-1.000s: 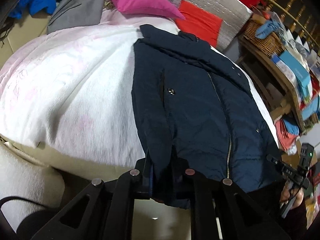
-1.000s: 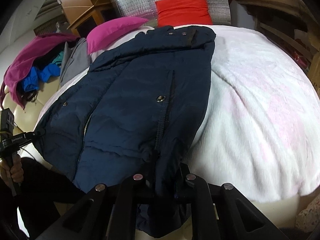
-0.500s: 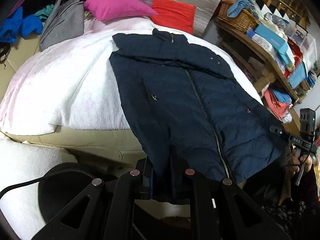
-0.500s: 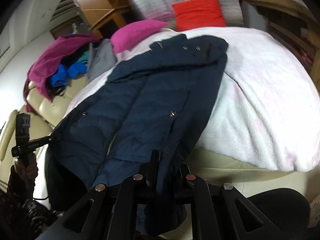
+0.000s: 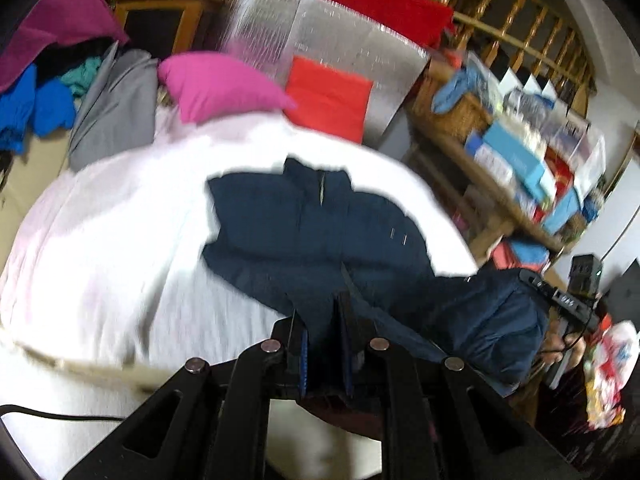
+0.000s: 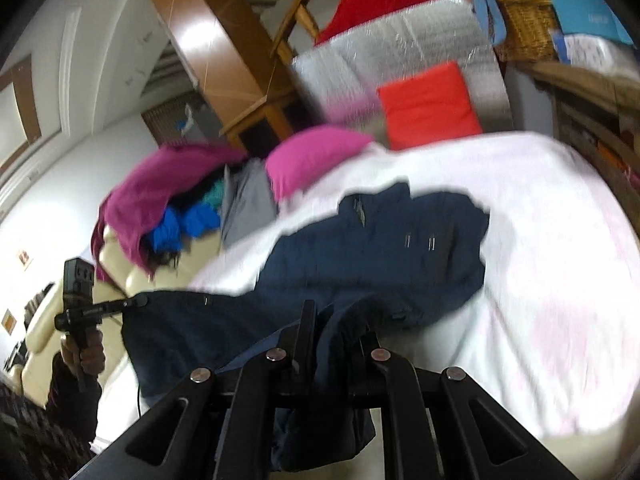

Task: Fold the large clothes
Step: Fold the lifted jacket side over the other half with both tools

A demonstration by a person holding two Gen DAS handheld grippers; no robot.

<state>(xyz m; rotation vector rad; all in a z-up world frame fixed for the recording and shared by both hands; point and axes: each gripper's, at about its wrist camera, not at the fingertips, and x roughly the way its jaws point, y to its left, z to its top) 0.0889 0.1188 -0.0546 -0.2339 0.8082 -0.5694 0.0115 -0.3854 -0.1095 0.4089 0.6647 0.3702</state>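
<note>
A dark navy padded jacket (image 5: 320, 232) lies collar-away on the white blanket (image 5: 120, 240) of a bed. Its bottom hem is lifted off the bed and curls toward me. My left gripper (image 5: 324, 320) is shut on one hem corner, and the cloth bunches between its fingers. My right gripper (image 6: 336, 328) is shut on the other hem corner of the jacket (image 6: 380, 248). In the left wrist view the right gripper (image 5: 536, 282) shows at the right edge, pinching the hem. The left gripper (image 6: 136, 302) appears at the left of the right wrist view. Both views are motion-blurred.
A pink pillow (image 5: 216, 84), an orange-red cushion (image 5: 328, 100) and a silver quilted pad (image 5: 320, 36) lie at the head of the bed. A pile of clothes (image 5: 52, 92) sits at the far left. Cluttered wooden shelves (image 5: 520, 160) stand along the right side.
Both grippers have risen with the jacket's hem, lifting the lower half off the bed so it folds toward the collar. More of the room beyond the bed is in view.
</note>
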